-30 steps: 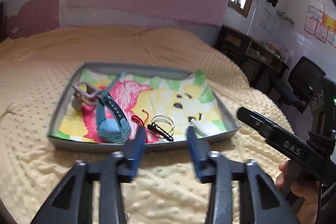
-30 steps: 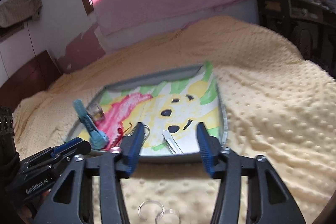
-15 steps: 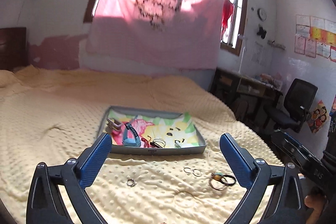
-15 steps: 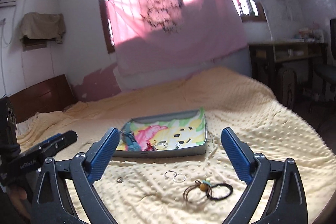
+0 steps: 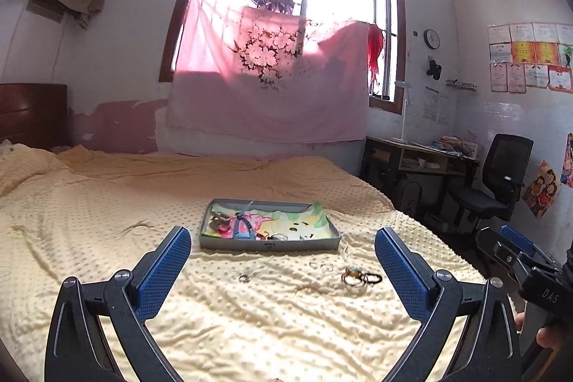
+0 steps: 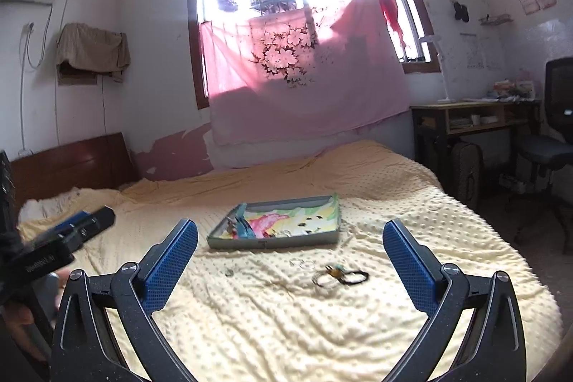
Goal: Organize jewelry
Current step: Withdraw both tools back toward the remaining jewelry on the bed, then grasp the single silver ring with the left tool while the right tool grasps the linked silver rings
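Note:
A grey tray with a colourful liner sits mid-bed and holds a blue watch, a red cord and silver bangles. On the yellow blanket in front of it lie a small ring, two clear rings and a beaded bracelet with black bands. My left gripper is wide open and empty, well back from the tray. My right gripper is wide open and empty too.
The yellow dotted blanket covers the whole bed. A dark headboard is at the left. A desk and black office chair stand to the right of the bed. A pink curtain hangs behind.
Both grippers have pulled back and risen from close over the tray's front edge. Both have opened from narrow to wide. The loose pieces on the blanket have come into view.

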`<state>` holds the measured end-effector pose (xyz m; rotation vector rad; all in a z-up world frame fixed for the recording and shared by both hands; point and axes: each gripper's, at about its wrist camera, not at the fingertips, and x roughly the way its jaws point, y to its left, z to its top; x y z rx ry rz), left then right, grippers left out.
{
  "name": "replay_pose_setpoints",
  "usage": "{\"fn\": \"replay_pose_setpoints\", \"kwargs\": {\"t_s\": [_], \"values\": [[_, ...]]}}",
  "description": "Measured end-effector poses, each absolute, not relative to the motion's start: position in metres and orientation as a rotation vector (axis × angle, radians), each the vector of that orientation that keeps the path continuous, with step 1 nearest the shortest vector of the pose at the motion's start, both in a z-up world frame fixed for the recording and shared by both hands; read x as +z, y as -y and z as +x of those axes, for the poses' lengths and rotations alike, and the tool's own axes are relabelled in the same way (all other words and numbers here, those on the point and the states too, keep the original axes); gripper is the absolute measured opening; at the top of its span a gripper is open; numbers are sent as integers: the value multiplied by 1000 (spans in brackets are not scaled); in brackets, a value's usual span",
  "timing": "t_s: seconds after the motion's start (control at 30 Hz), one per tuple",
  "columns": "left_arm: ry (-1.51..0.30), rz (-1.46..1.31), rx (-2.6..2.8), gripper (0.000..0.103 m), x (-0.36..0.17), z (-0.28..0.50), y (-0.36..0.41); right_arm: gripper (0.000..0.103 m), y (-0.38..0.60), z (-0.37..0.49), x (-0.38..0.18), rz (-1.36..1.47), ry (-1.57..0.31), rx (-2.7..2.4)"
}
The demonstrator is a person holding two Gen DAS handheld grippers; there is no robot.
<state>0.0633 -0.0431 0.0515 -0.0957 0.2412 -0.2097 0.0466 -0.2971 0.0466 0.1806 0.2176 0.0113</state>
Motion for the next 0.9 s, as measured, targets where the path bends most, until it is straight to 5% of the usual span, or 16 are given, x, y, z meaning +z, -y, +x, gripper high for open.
{"fn": "replay_pose_setpoints", "kwargs": {"t_s": [0.47,0.9], "values": [[-336,-93,-179,103,-3,17,35,102,281,-18,7,136,-261,-8],[-330,-84,-165,103,1,40,39,102,282,6,1,153,-280,-9]]}}
